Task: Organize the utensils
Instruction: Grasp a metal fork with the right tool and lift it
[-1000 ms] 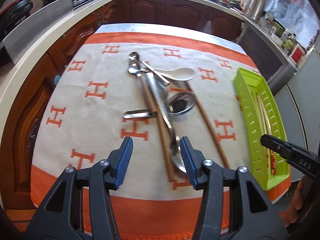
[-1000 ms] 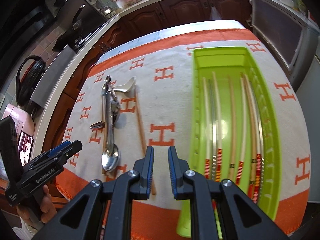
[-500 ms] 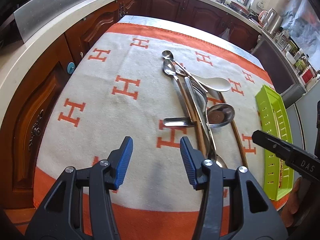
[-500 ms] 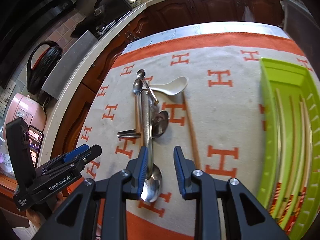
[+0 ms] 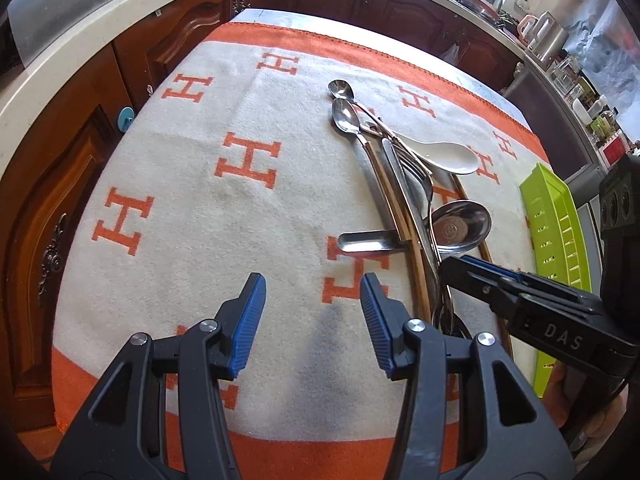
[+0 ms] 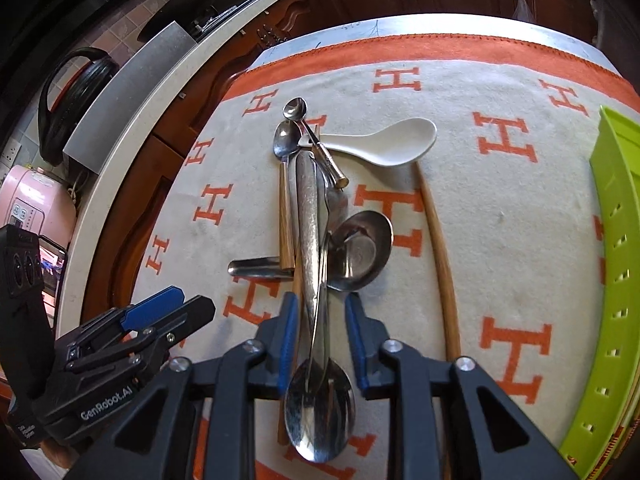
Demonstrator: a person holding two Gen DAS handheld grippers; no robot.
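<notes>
My right tongs (image 6: pixel 322 338) have just been closing, pads still off the large steel spoon (image 6: pixel 316 376) between them; left tongs (image 5: pixel 312 330) gape over bare cloth.

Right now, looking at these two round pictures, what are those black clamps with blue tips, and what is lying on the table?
There is no robot here: a person holds a two-finger clamp in each hand, each with a camera looking along its fingers. One picture comes from the left gripper, open above the bare cloth. The other comes from the right gripper, whose jaws have just been closing around the large metal spoon without pressing it yet. Nearby lie a white spoon, a chopstick and a green tray.
</notes>
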